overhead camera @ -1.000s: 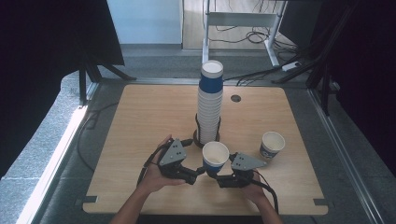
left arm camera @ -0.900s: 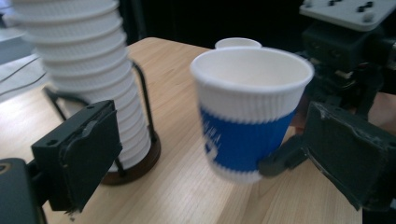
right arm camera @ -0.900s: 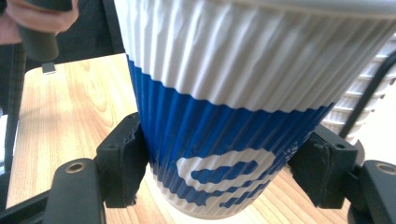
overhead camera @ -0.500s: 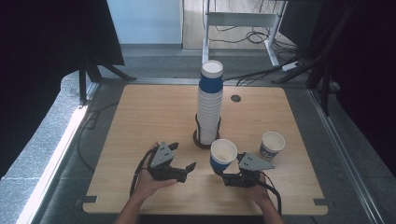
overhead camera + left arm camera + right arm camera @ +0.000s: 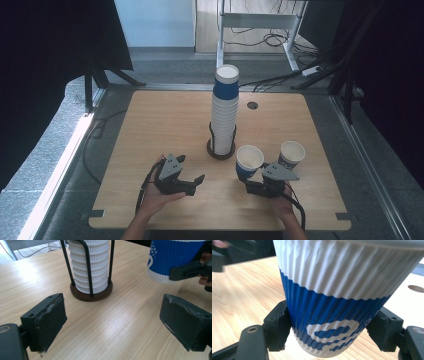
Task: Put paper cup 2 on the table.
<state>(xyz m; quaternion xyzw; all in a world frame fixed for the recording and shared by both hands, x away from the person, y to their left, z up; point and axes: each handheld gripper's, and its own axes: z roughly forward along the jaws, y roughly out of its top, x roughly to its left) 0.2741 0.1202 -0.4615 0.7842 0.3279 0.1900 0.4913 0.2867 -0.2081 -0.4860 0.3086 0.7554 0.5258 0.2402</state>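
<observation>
Near the front edge of the pale wooden tabletop [image 5: 165, 120] we have our right claw [image 5: 248, 186] clamped on a blue-and-white ribbed paper cup [image 5: 248, 161], and what a grip it is! From the right gripper view the cup [image 5: 337, 305] sits upright between the two black jaws, each one pressed against the blue lower band on either side. Looking from above, we carry it just right of the tall stack of white ribbed paper cups [image 5: 223, 117], which stands in a black wire holder on a round dark wooden base [image 5: 221, 150] at the middle of the tabletop. Just beside our cup, to its right, a second blue-and-white paper cup [image 5: 291, 154] stands upright on the wood, apart from ours.

Over on the other side, our left claw [image 5: 192, 181] rests low over the tabletop, its jaws spread wide apart with nothing between them. The left gripper view looks straight across bare wood to the holder's base [image 5: 91, 291] and the bottom of the white stack [image 5: 88, 267], with the held cup [image 5: 175, 258] up at the right.
</observation>
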